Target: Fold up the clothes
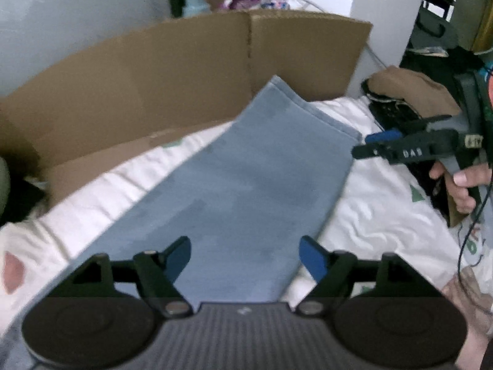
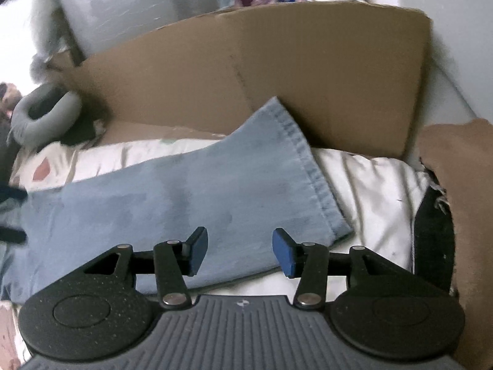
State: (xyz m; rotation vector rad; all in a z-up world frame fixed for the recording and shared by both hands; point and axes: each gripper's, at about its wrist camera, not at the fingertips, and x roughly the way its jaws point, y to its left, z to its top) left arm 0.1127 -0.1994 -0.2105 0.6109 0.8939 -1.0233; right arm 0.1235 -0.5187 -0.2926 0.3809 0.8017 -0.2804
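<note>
Left wrist view: the left gripper (image 1: 245, 259) stood released, nothing between its blue pads, above the long light-blue denim trouser leg (image 1: 246, 178) lying flat on white bedding (image 1: 379, 203). At 12 o'clock stood an opened brown cardboard box (image 1: 185, 71); its contents could not be seen.

Right wrist view: the right gripper (image 2: 240, 251) stood released over the stitched hem (image 2: 311, 169), clear of the cloth. The box wall (image 2: 308, 71) stood at 12 o'clock.

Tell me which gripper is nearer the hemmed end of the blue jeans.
Right. The right gripper hovers open just short of the jeans' hem; the left gripper hovers open farther down the leg.
</note>
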